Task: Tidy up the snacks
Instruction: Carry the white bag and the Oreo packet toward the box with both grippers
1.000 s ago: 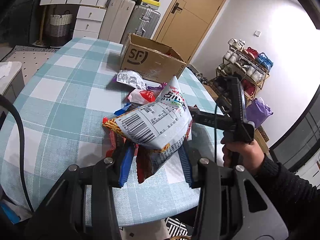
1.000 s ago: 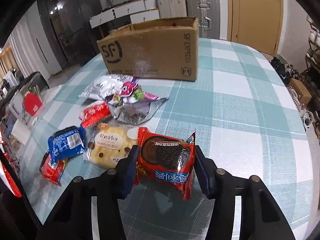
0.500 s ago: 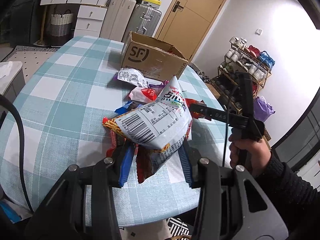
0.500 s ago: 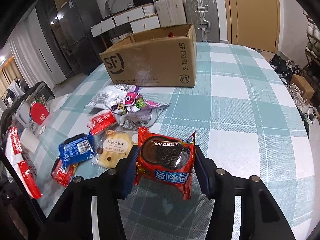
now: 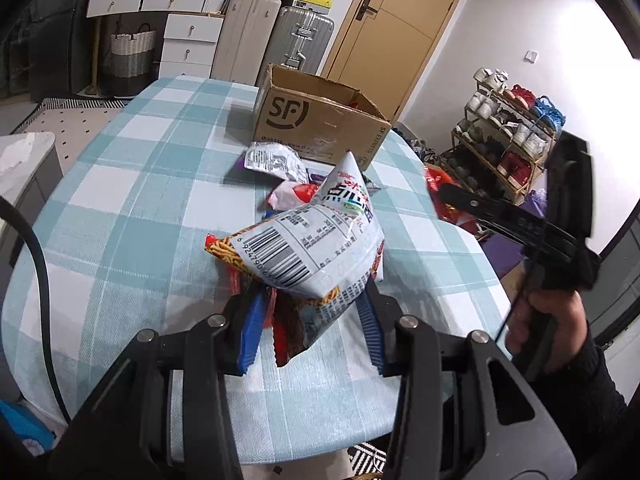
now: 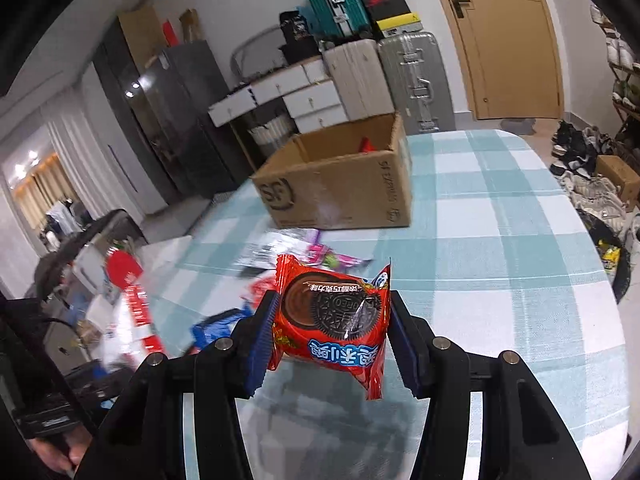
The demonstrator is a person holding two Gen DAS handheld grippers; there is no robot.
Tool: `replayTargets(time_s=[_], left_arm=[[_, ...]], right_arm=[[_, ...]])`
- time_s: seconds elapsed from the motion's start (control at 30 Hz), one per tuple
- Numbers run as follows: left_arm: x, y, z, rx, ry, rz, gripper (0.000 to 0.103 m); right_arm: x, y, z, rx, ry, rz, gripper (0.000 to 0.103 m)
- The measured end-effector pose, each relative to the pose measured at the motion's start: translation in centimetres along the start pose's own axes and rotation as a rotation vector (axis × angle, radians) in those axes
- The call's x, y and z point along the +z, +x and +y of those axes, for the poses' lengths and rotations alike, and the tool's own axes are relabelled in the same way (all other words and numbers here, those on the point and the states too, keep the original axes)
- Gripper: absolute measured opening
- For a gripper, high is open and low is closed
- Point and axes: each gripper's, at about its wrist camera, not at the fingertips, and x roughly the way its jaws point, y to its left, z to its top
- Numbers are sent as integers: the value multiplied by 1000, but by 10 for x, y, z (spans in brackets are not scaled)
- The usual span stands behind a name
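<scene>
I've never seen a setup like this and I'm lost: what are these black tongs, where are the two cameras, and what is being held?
No robot here: a person holds a hand-operated two-finger gripper in each hand, each carrying a fisheye camera looking along its fingers. The left view shows the left gripper clamped on a white noodle snack bag. The right view shows the right gripper clamped on a red Oreo packet. Below lies a checked tablecloth with loose snack packets and an open cardboard box.

Two fisheye views, each looking forward along its gripper's fingers, high over a teal-checked tablecloth (image 5: 132, 216). Both face the open brown cardboard box (image 5: 316, 128) (image 6: 340, 188) and share the scattered packets before it.
</scene>
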Motion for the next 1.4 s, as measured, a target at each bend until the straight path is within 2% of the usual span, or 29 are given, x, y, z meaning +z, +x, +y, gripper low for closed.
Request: replayTargets(time_s=[0.2, 0.37, 0.73, 0.83, 1.0, 1.17, 1.33, 1.4], left_arm=[[35, 1, -9, 15, 19, -33, 40], [69, 6, -16, 18, 20, -54, 40], [158, 19, -39, 38, 108, -75, 40], [186, 23, -42, 36, 113, -75, 40], [236, 37, -46, 60, 130, -72, 40], [283, 60, -54, 73, 147, -51, 40], [328, 102, -60, 65, 135, -4, 40], [342, 128, -60, 89, 147, 14, 40]], right_arm=[[12, -25, 23, 55, -33, -44, 53], [38, -42, 35, 105, -30, -68, 53], [132, -71, 48, 148, -32, -133, 53], [162, -73, 52, 129, -54, -144, 53], [202, -60, 55, 130, -57, -123, 53], [245, -43, 44, 134, 18, -122, 53], [284, -4, 38, 68, 13, -81, 53], [293, 13, 34, 49, 12, -64, 53]])
